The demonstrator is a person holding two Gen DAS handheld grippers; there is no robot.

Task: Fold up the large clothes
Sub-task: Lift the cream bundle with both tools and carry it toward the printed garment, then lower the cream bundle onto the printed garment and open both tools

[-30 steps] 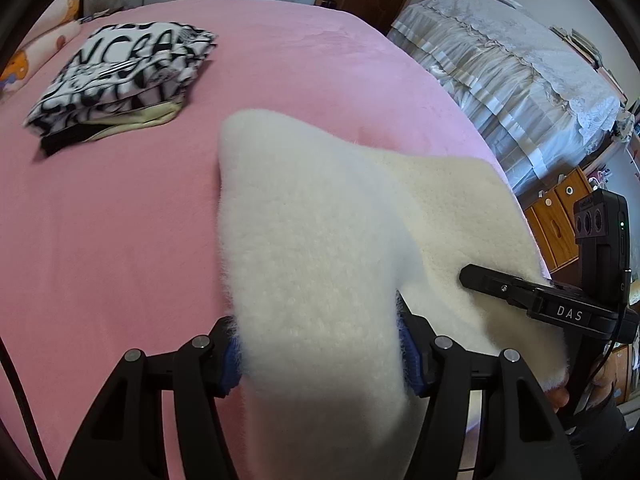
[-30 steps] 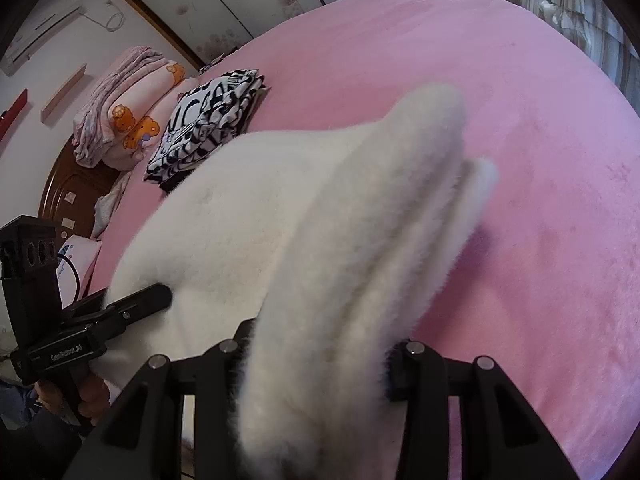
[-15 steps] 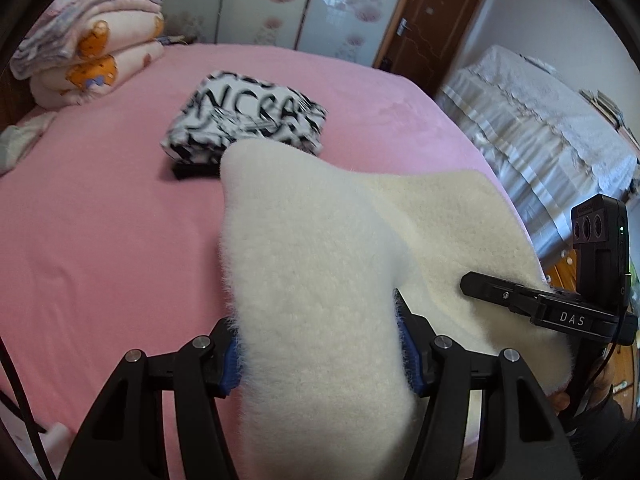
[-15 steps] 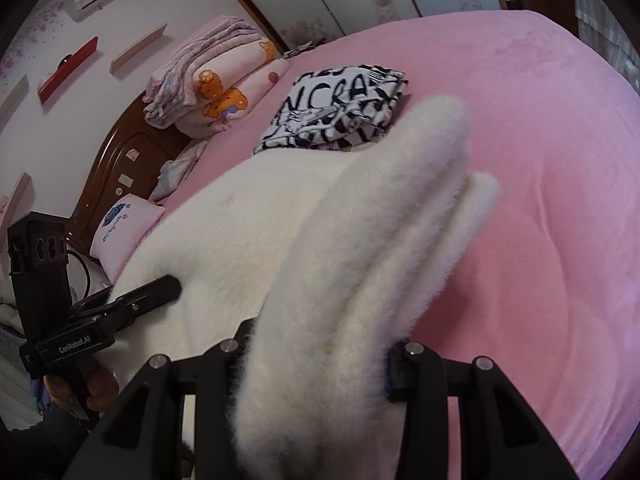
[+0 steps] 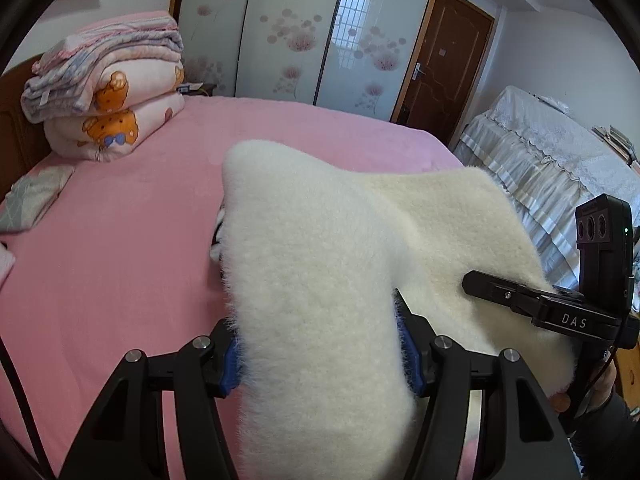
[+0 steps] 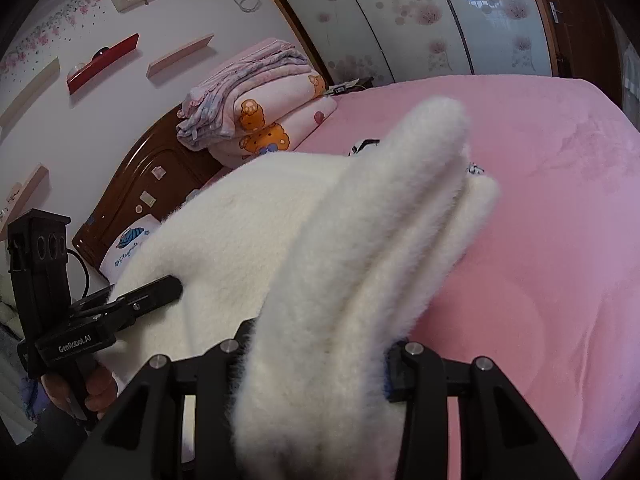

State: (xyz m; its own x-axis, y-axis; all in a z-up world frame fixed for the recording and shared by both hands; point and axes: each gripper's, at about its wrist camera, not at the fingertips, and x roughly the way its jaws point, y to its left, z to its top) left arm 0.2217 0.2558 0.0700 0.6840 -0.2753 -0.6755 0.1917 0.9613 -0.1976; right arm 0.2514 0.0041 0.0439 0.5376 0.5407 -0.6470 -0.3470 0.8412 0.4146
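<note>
A thick cream fleece garment [image 5: 320, 264] is lifted above the pink bed [image 5: 112, 248], folded into a bundle. My left gripper [image 5: 320, 352] is shut on its left end, the fleece bulging up between the blue pads. My right gripper [image 6: 316, 352] is shut on the other end of the fleece garment [image 6: 352, 248]. Each view shows the other gripper: the right one [image 5: 480, 280] clamped on the fleece's right edge, the left one [image 6: 168, 284] on its left edge. A hand [image 6: 96, 388] holds the left handle. The fleece hides most of a black-and-white folded garment [image 6: 362, 145] behind it.
Folded pink bear-print quilts [image 5: 108, 92] are stacked at the head of the bed by the wooden headboard [image 6: 140, 184]. A lace-covered piece of furniture [image 5: 552, 160] stands right of the bed, a brown door [image 5: 444, 64] and floral wardrobe panels [image 5: 288, 32] beyond. Pink bedspread [image 6: 560, 240] lies bare to the right.
Both grippers have risen and moved forward with the fleece, tilting up so the wardrobe and quilts came into view. The black-and-white folded garment slipped behind the fleece. Both grips are unchanged.
</note>
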